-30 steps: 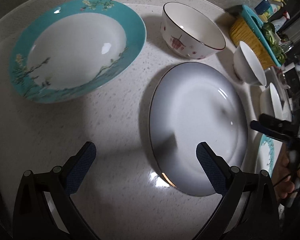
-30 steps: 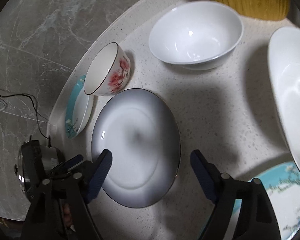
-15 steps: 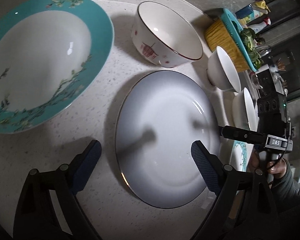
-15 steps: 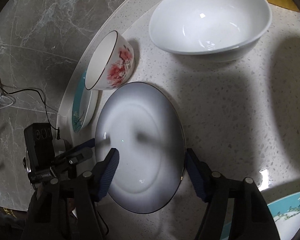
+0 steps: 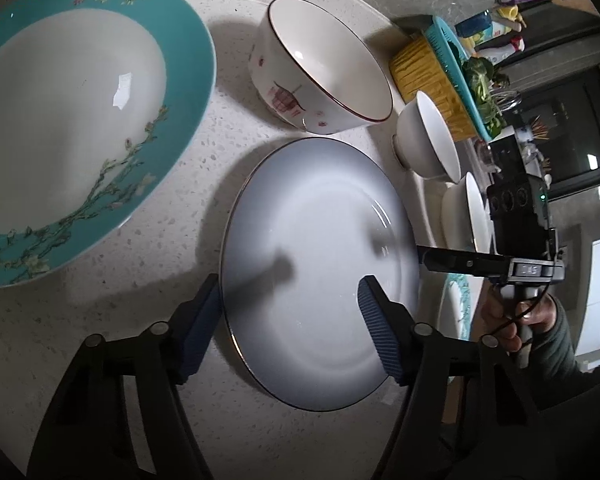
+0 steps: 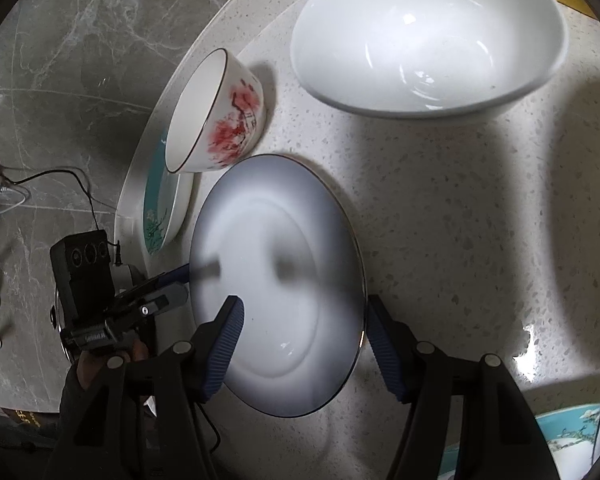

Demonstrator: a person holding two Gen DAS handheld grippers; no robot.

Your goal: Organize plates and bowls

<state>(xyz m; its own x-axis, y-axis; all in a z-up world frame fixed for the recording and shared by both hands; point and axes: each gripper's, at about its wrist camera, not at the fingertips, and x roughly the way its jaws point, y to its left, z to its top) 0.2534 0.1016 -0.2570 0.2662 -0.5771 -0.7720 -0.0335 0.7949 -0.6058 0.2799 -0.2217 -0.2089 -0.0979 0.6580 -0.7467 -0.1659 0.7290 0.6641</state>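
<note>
Both grippers are set astride the grey plate (image 5: 316,272) on the desk (image 5: 100,320): left gripper (image 5: 290,320) at its nine-o'clock rim, right gripper (image 6: 302,344) opposite. Jaws have just been closing; pad contact cannot be told. A red-flowered bowl (image 5: 320,80) lies at twelve o'clock.

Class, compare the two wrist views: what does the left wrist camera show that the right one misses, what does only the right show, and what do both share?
Only the left wrist view: the yellow basket with greens, and bottles behind it. Only the right wrist view: the grey marble floor with a black cable. Both share the grey plate, the red-flowered bowl, the teal-rimmed plate and the plain white bowl.
</note>
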